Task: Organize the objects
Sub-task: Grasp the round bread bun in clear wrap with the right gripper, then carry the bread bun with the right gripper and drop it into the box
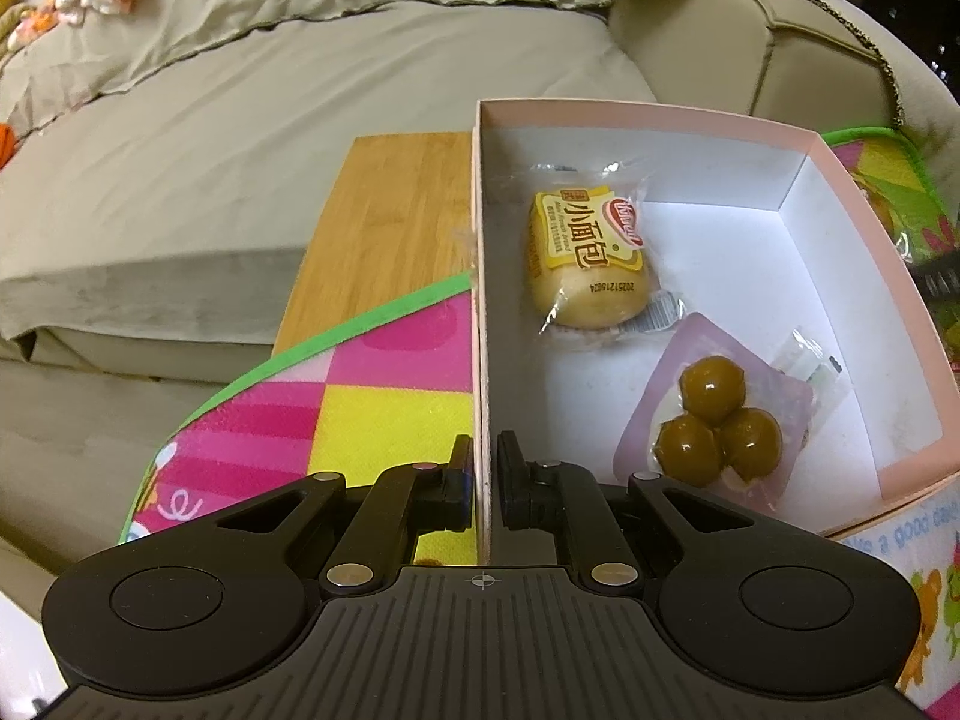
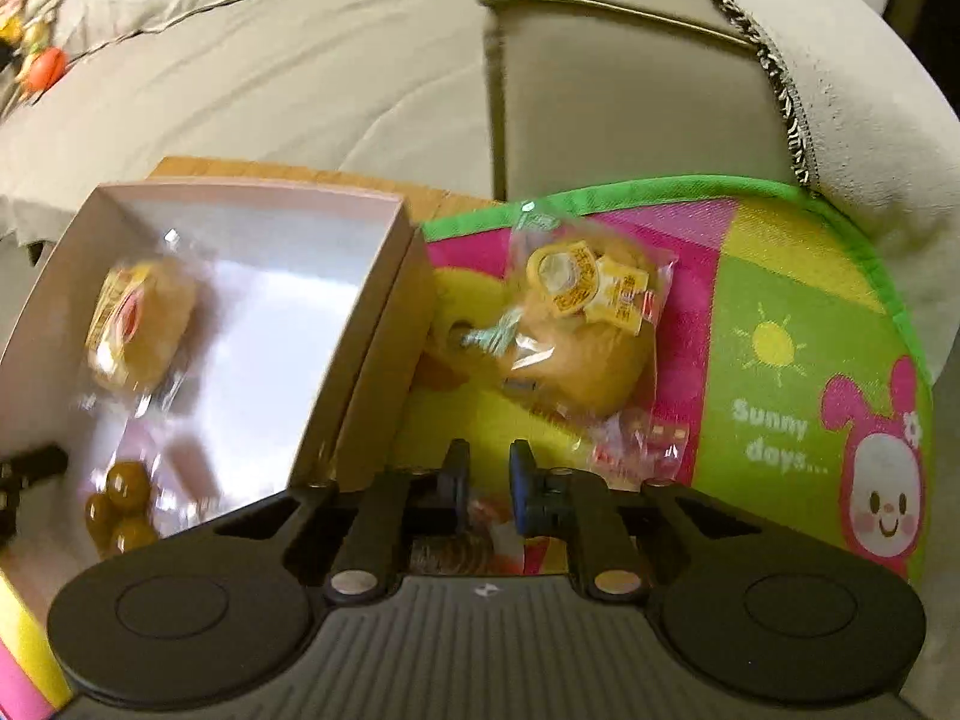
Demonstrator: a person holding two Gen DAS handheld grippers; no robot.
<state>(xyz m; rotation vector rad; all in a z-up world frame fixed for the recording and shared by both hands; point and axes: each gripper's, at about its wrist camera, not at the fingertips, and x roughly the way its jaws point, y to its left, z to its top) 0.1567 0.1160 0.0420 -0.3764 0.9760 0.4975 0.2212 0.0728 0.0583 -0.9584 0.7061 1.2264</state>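
Left gripper (image 1: 485, 474) is pinching the box (image 1: 840, 180) wall, likely steadying it, while the right gripper (image 2: 485, 480), closed and seemingly empty, is nearing the wrapped bun (image 2: 585, 354) on the mat (image 2: 780, 276).

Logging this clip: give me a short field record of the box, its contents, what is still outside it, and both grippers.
box: pink box, open, on the colourful mat
in box: wrapped bread bun; pack of three brown balls
outside box: wrapped bun on the mat, right of the box
left gripper: shut on the box's near wall
right gripper: shut; wrapped snacks below it, hold unclear
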